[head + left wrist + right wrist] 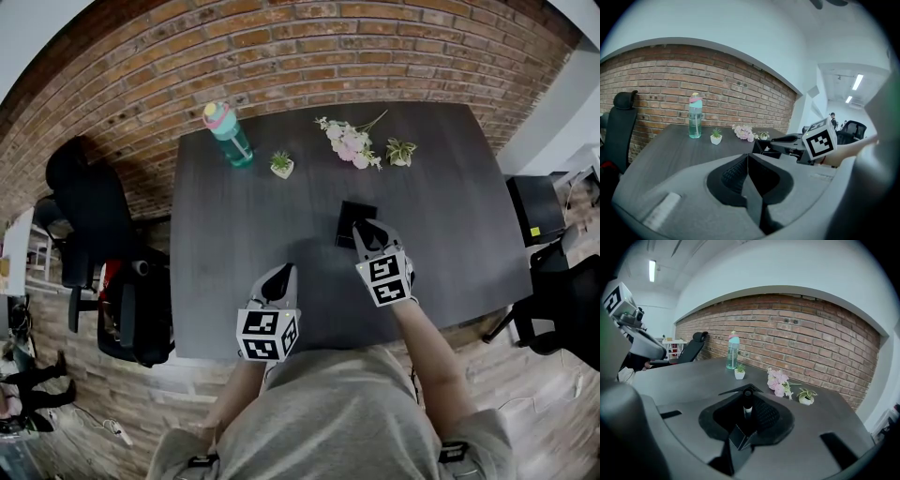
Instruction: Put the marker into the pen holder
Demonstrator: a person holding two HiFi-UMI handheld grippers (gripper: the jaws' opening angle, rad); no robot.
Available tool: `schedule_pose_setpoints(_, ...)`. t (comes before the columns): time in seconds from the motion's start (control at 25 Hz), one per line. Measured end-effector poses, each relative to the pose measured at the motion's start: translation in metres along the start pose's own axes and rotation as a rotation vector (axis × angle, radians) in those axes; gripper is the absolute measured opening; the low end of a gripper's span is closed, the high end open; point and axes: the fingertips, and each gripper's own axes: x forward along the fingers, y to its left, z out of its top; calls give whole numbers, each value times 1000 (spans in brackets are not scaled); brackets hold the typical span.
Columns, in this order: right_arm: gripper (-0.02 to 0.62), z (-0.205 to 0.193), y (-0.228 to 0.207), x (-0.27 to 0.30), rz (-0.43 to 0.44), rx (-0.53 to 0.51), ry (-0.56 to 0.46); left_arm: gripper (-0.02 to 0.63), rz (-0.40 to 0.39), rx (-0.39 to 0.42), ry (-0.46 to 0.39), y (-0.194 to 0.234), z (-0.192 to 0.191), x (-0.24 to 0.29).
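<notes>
At the far left of the head view a black office chair (86,211) stands beside the dark grey wooden table (234,244), against the red brick wall (187,66). On the table's upper left stands a teal plastic water bottle with a pink lid (229,135), upright. Just right of it is a small green succulent in a white pot (281,166).

Low in the frame, left of centre, the left gripper (281,274) hangs over the table's near edge. In its own view its jaws are pressed together with nothing between them.

At upper centre a sprig of pink artificial flowers (349,144) lies flat on the table. Below it, near mid-frame, sits the black square pen holder (350,219). The right gripper (364,229) reaches over its right side, jaw tips at the opening. Its own view shows the jaws pinching a black marker with a white band (747,404). The marker stands upright, its lower end at the holder's corner; how far in it sits I cannot tell.

Right of the flowers is a second small leafy plant in a white pot (400,153). Another black chair (539,211) stands at the right edge.
</notes>
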Motion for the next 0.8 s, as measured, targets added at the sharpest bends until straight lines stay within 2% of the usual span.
schedule_pose_setpoints(0.8, 67, 0, 9, 12, 41, 19, 23, 18, -4, 4, 11, 3, -2, 0)
